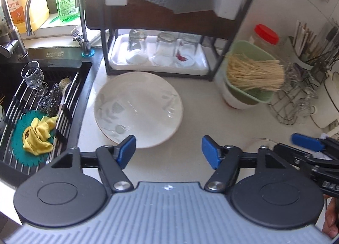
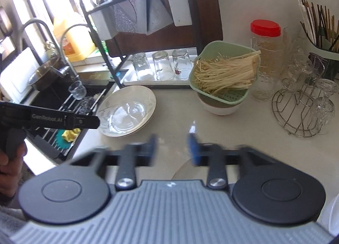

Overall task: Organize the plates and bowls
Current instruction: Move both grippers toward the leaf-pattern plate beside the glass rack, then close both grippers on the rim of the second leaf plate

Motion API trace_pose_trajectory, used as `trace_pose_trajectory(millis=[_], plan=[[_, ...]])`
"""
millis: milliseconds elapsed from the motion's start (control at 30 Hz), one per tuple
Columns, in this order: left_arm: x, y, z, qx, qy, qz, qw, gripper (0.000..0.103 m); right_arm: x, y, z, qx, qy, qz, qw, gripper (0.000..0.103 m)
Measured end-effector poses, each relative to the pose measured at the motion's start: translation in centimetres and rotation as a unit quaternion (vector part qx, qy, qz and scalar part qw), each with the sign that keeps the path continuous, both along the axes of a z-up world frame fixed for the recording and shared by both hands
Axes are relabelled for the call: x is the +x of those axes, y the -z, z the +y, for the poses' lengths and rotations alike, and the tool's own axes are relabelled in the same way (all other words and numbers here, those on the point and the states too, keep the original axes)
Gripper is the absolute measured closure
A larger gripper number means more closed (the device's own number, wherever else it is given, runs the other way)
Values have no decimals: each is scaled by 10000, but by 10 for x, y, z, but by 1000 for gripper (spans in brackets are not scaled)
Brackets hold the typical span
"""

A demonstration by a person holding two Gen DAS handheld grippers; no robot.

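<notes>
Left wrist view puts the white plate (image 1: 138, 109) straight ahead of the left hand-held gripper (image 1: 168, 151), lying flat on the pale tabletop (image 1: 203, 121) with its near rim just under the left blue pad. That gripper is released, its jaws spread wide and holding nothing. The plate is round, so it has no long axis to line up with; what matters is that its near edge faces the left gripper head-on, while from the right wrist view the same plate (image 2: 127, 114) sits forward and off to the left of the right hand-held gripper (image 2: 172, 148). That right gripper is motion-blurred, its jaws parted with a clear gap and nothing between them. My judgement is that the left hand is nearer and better placed for a rim grasp.

Outward from the plate: the black sink (image 1: 42, 87) with its wire rack borders it on the left, and a dark dish rack (image 1: 161, 32) stands just behind, its bottom white tray (image 1: 118, 57) holding upturned glasses (image 1: 163, 49). A green strainer of noodles (image 1: 250, 74) sits to the right, nested in a white bowl (image 2: 220, 106).
</notes>
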State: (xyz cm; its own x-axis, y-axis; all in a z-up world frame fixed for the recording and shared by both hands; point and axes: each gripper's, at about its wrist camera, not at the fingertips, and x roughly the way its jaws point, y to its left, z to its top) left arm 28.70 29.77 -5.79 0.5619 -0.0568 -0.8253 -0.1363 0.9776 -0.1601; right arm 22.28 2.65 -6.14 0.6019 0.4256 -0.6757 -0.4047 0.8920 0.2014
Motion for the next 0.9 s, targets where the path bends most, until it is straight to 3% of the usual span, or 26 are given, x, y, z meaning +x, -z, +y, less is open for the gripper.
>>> trace_pose_trajectory(millis=[67,133,300,600,700,900], plan=[[10,5,11,43,3,62,10000,22,7,3,6,59,138,26,9999,27],[20,10,21,58,52,120,9999,19,14,6,14,57,187,121,9997,27],[43,26,42,70,103,299,9995,18,29,16,35,45,230,273,9994,27],[81,42,73,159,431,241,9987,18,53,43,63,101,699,590,9958,28],[85,53,89,94,405,237,9989,19,60,53,68,152,806,875,9928,28],[102,76,117,-36,525,289,9982,20,73,62,90,329,950,1004,9899,32]])
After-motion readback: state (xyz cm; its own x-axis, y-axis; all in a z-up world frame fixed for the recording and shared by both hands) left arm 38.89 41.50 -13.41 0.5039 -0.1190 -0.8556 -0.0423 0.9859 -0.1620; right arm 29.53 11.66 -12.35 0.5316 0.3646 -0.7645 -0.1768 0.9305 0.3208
